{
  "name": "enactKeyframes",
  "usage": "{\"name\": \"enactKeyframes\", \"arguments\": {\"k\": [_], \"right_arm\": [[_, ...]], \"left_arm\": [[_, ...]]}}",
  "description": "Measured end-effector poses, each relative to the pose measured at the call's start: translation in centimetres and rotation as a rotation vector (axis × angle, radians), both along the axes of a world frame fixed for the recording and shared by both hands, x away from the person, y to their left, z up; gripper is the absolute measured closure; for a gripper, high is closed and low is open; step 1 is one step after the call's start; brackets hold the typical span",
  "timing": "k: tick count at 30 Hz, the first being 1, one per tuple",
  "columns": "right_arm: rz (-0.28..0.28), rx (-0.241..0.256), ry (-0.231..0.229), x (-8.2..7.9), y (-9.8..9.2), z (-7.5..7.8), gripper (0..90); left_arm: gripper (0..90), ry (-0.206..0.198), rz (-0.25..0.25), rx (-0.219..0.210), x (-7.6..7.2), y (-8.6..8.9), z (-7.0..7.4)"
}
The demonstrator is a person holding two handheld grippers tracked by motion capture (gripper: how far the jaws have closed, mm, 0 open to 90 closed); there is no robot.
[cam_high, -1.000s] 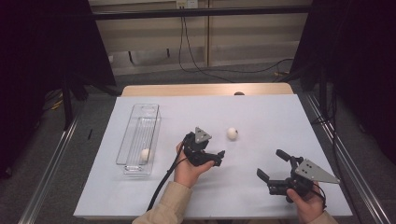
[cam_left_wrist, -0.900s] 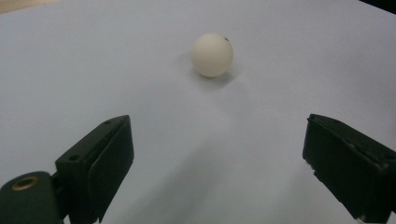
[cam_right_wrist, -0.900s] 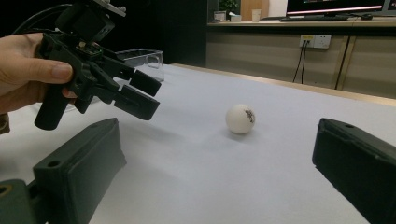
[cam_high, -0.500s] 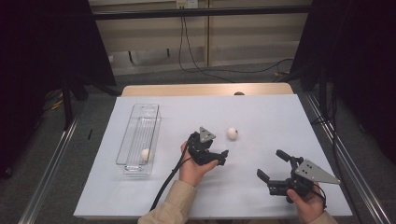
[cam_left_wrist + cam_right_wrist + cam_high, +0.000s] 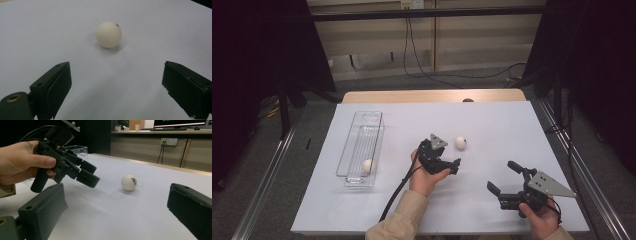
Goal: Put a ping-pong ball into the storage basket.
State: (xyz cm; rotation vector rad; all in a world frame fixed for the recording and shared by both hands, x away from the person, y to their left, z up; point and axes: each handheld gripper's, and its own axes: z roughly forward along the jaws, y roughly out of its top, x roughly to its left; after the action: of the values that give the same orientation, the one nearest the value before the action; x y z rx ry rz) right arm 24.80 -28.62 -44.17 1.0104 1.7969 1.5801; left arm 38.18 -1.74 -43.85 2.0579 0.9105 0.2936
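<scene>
Left gripper (image 5: 447, 161) edged closer to white ball (image 5: 460, 143), jaws apart. Right gripper (image 5: 507, 181) unmoved, jaws apart. Ball's black mark unreadable.

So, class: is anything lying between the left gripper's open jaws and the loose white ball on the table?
Nothing visible does. In the left gripper view, bare white table runs from the left gripper, jaws wide apart, up to the ball. The high view shows the same open gap there.
</scene>
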Motion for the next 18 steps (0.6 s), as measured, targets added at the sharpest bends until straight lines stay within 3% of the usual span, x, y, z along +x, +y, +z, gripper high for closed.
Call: {"name": "enactKeyframes", "arguments": {"k": [12,15,18], "right_arm": [[0.000,0.001,-0.002,0.0,-0.1,0.1,1.2],[0.002,0.000,-0.002,0.0,-0.1,0.0,1.3],[0.001,-0.001,-0.001,0.0,-0.1,0.0,1.2]], "left_arm": [[9.2,0.017,0.008,-0.021,0.6,-1.1,-0.6],[9.3,0.010,0.013,-0.002,1.0,-1.2,-0.9],[9.3,0.010,0.024,-0.010,1.1,-1.3,-1.0]]}}
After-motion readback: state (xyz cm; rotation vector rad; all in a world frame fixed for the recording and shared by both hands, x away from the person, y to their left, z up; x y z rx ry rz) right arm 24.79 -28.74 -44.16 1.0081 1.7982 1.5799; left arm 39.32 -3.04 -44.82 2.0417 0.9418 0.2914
